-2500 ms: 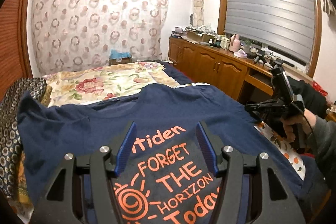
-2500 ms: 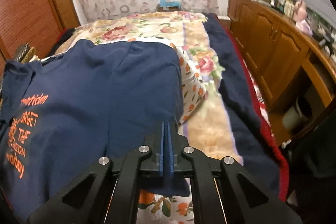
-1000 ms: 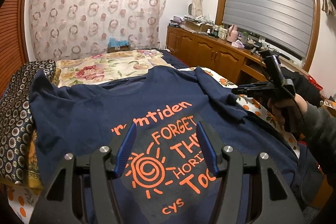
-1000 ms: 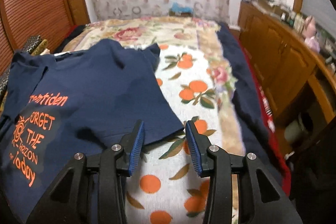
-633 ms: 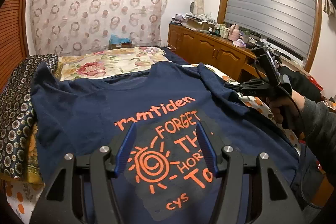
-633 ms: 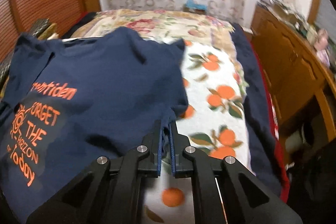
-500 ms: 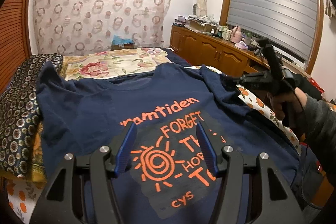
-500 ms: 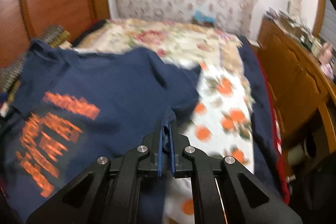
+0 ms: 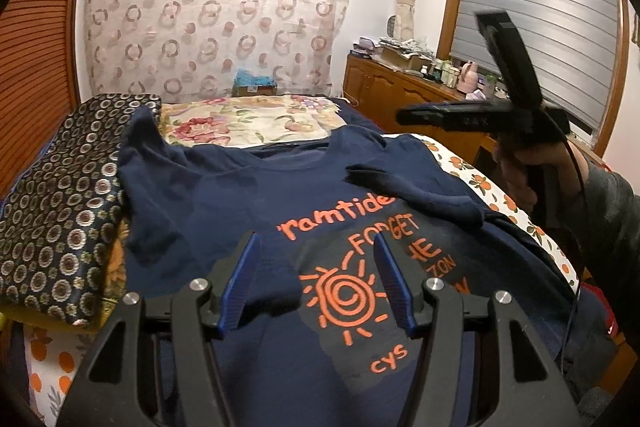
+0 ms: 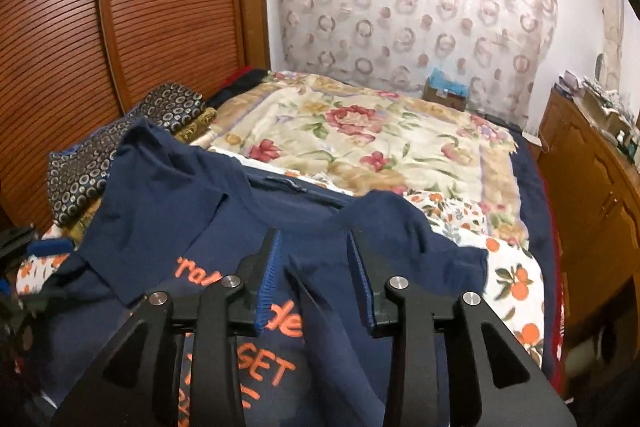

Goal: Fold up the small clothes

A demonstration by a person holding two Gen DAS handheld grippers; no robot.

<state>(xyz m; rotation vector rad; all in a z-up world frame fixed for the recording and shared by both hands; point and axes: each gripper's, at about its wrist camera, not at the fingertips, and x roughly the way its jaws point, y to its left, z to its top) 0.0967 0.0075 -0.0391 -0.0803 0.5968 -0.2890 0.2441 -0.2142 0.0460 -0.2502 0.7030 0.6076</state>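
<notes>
A navy T-shirt (image 9: 256,199) with orange print lies face up on the bed. Its right sleeve (image 9: 424,199) is folded in over the chest and covers part of the lettering. My left gripper (image 9: 316,259) is open and empty, low over the shirt's print. My right gripper (image 10: 314,251) is open and empty, above the folded sleeve (image 10: 404,235). In the left wrist view the right gripper (image 9: 404,116) is raised above the shirt's right side. The shirt's left sleeve (image 10: 160,163) lies spread out against a patterned pile.
A dark circle-patterned folded cloth (image 9: 60,195) lies left of the shirt. A floral blanket (image 10: 360,147) covers the far bed and an orange-print sheet (image 10: 516,279) shows at the right. A wooden cabinet (image 9: 400,95) runs along the right wall. A slatted wooden door (image 10: 80,19) stands at left.
My right gripper shut on the right sleeve, carried it leftward over the chest, then opened and let it go. It now sits higher. My left gripper stayed open, drifting slightly.
</notes>
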